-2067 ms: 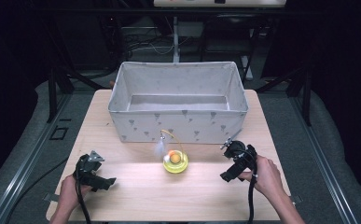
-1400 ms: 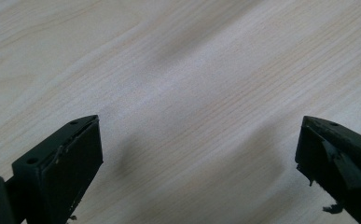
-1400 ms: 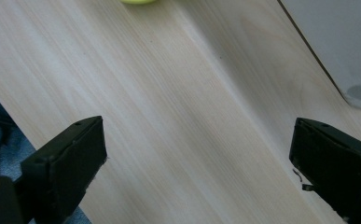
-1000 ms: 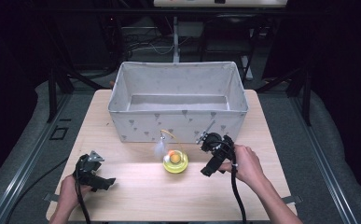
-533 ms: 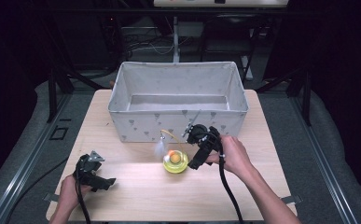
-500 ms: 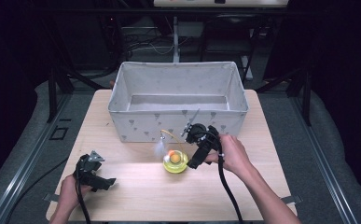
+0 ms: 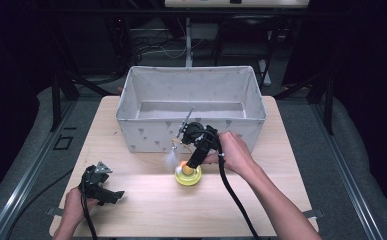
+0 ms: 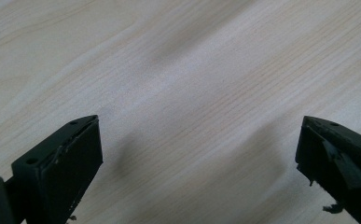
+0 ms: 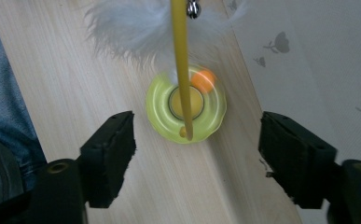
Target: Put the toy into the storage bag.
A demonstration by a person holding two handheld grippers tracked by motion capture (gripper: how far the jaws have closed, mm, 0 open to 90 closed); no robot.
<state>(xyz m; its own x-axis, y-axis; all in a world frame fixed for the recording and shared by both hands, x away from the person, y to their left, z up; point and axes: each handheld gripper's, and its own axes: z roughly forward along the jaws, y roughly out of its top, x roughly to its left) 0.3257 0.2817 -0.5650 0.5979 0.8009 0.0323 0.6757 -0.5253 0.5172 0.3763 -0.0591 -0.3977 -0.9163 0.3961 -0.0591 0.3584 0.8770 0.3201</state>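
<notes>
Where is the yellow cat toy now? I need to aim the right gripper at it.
In the high view the cat toy sits mid-table, just in front of the fabric bin, under the right gripper, whose jaws have just been closing, not yet touching it.

Black hand-held gripper (image 7: 197,150), black trailing cable, grey three-cornered plate, blue trouser leg

one wooden table (image 7: 131,200) carries one grey fabric bin (image 7: 146,135) and one yellow-green ring toy (image 9: 215,114). the toy holds one orange ball (image 9: 203,80), one yellow wand (image 9: 182,70), one white feather tuft (image 9: 127,32) and one small bell (image 9: 193,8). two grippers are present: one left gripper (image 7: 106,192) and one right gripper (image 7: 193,161).
</notes>
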